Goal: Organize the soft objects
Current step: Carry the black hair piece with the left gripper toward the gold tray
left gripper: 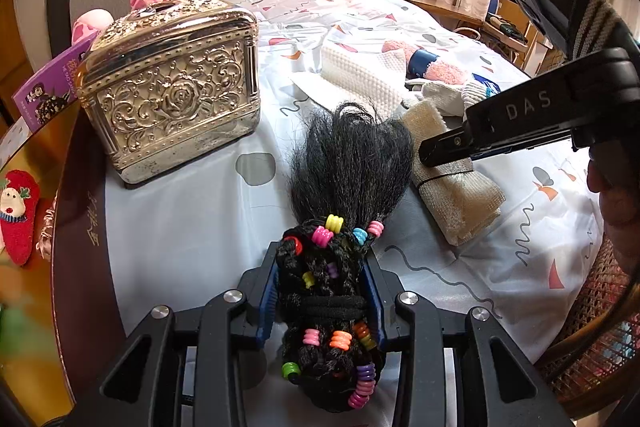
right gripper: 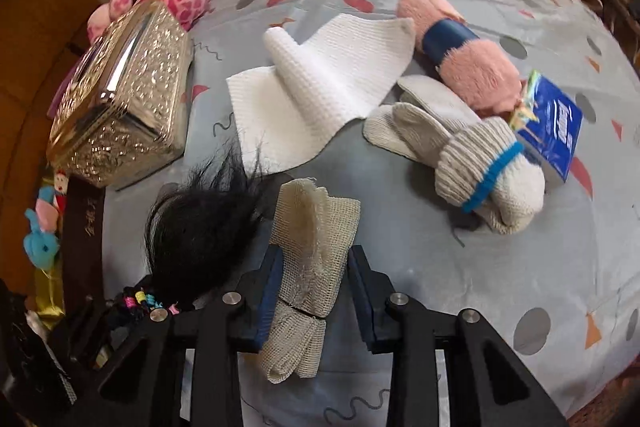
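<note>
Left wrist view first: the round table point(left gripper: 192, 227) under a patterned plastic cloth carries everything, with an embossed gold metal box point(left gripper: 172, 107) at its left edge and a dark gift box point(left gripper: 80, 227) beside that. Right of centre lie a folded white waffle cloth point(right gripper: 320, 83), a cream knit glove point(right gripper: 460, 155), a pink fuzzy sock with a blue band point(right gripper: 460, 47) and a blue packet point(right gripper: 552, 131). The left gripper point(left gripper: 324, 291) is clamped on a black braided hairpiece with coloured beads point(left gripper: 344, 179), its loose tail fanned onto the cloth. Just beside it lies a rolled beige gauze cloth point(right gripper: 312, 259), tied with a thin band. The right gripper point(right gripper: 316, 291) straddles this roll; the left finger point(right gripper: 268, 291) touches it, while the right one stands clear, so it is not yet gripped. The step looks like picking up both soft items together. Next the right jaws would need to close on the roll near its band, then lift.
</note>
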{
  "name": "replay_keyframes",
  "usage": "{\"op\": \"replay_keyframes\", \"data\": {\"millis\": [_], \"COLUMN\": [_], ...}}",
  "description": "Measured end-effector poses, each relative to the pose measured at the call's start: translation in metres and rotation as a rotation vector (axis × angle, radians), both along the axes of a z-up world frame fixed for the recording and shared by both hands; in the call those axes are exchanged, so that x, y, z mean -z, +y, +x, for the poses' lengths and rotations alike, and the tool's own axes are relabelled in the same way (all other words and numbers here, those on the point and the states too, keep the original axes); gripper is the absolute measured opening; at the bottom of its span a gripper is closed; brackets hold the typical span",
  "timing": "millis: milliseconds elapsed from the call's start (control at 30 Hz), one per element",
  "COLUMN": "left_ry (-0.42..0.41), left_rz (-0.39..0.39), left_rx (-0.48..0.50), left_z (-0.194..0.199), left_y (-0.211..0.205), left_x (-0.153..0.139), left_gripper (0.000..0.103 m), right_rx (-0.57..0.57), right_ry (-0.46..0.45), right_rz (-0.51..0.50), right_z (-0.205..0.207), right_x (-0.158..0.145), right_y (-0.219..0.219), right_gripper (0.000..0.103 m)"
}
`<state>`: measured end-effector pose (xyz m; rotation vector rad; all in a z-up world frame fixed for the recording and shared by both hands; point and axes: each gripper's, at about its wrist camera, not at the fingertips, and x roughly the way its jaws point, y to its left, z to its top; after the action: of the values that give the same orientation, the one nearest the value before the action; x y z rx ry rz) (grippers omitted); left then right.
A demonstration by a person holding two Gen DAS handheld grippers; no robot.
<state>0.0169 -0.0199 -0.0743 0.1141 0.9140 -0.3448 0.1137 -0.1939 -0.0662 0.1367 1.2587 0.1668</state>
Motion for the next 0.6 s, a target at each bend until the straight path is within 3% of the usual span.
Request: {"op": "replay_keyframes", "data": {"millis": [200, 333, 500, 567, 600], "left_ry": [0.022, 0.073, 0.003, 0.023, 0.026], "left_rz": [0.019, -0.012, -0.037, -0.077, -0.096], "left_rx": [0.014, 0.032, 0.044, 0.009, -0.004], "left_z": [0.004, 0.014, 0.045, 0.074, 0.087], "left_y": [-0.004, -0.007, -0.025, -0.03, -0.032], "left_x": [-0.002, -0.009, -0.052, -0.068, -0.075], "left_gripper": [0.033, 0.032, 0.032, 0.032, 0.032], "right_rx": [-0.006, 0.009, 0.039, 0.032, 0.012], "right_ry": [0.04, -0.001, 0.003, 0.0, 0.007], "right_rz": [0.057, 0.009, 0.013, 0.007, 0.051], "right_z": [0.0, -0.002, -0.003, -0.002, -0.002], "right_x": [0.004, -0.003, -0.006, -0.006, -0.006], "right_y": [-0.002, -0.005, -0.013, -0.014, -0.015], "right_gripper": [0.033, 0.023, 0.022, 0.022, 0.022]}}
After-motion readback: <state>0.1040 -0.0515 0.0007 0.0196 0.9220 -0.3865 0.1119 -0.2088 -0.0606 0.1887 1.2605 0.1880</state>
